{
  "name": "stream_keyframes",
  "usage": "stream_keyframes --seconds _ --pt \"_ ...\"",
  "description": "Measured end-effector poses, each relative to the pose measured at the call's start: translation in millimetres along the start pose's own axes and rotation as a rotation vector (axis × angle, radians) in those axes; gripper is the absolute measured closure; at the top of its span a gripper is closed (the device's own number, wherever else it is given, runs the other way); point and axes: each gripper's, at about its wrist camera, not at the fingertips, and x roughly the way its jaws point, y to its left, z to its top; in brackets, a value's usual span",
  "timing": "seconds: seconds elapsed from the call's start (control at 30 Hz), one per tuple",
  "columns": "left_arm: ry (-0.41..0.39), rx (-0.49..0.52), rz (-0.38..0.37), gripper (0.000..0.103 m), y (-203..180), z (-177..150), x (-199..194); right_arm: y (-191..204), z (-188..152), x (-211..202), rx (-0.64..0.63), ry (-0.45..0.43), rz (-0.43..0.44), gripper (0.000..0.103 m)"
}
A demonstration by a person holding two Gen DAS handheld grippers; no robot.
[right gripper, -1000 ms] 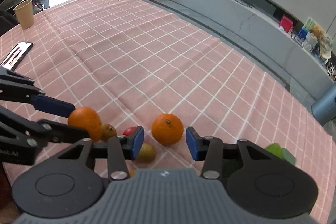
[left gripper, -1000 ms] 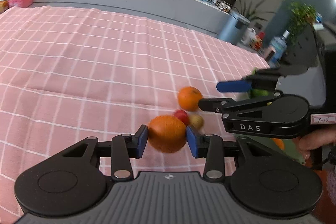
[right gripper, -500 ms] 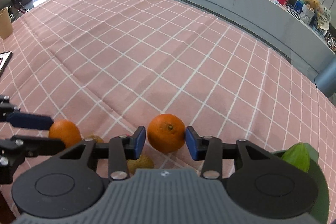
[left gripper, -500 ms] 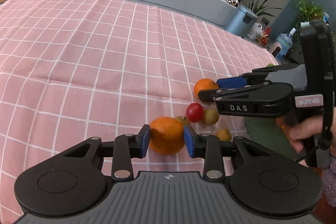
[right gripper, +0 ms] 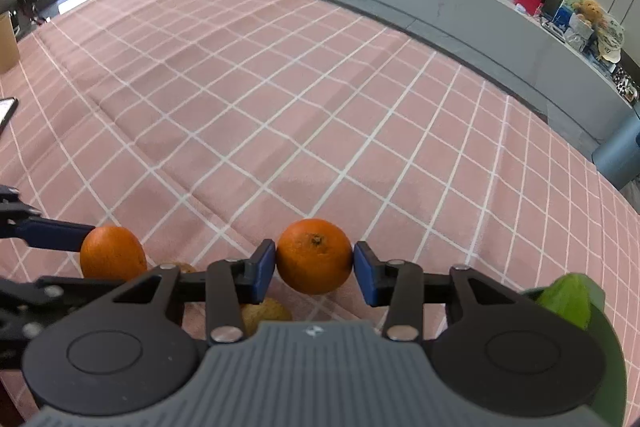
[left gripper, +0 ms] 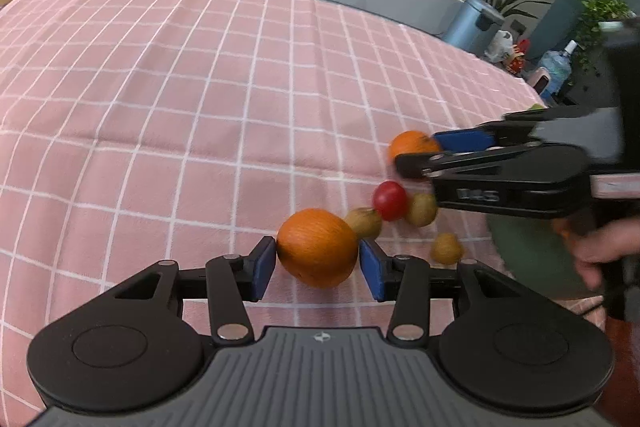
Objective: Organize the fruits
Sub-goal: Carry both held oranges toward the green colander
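Note:
My left gripper [left gripper: 318,265] is shut on an orange [left gripper: 317,247] and holds it above the pink checked cloth. My right gripper [right gripper: 315,269] is shut on a second orange [right gripper: 314,255]; it also shows in the left wrist view [left gripper: 412,146], at the tips of the right gripper [left gripper: 420,153]. On the cloth between them lie a red fruit [left gripper: 389,200] and three small brown fruits [left gripper: 421,209] [left gripper: 364,223] [left gripper: 447,248]. The left gripper's orange shows in the right wrist view [right gripper: 113,257].
A dark green bowl [right gripper: 608,343] with a green leaf [right gripper: 570,301] sits at the right, beside the right gripper; it also shows in the left wrist view [left gripper: 532,251]. A phone [right gripper: 6,109] lies at the cloth's left edge. A grey counter runs behind the table.
The right gripper has closed on its orange and raised it. The left gripper has kept its orange and lifted a little away from the small fruits.

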Motion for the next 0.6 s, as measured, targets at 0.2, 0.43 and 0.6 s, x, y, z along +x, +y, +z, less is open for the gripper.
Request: stream_keyframes --seconds 0.2,0.43,0.6 --pt "-0.014 -0.01 0.007 0.053 2 -3 2 13 -10 -32 -0.028 -0.1 -0.033 0.064" --pt "-0.07 -0.035 0.017 0.054 -2 -5 -11 15 -27 -79 0.045 -0.218 -0.037 0.064" --pt "-0.13 -0.027 -0.005 0.054 -14 -4 -33 9 -46 -111 0.157 -0.285 -0.031 0.064"
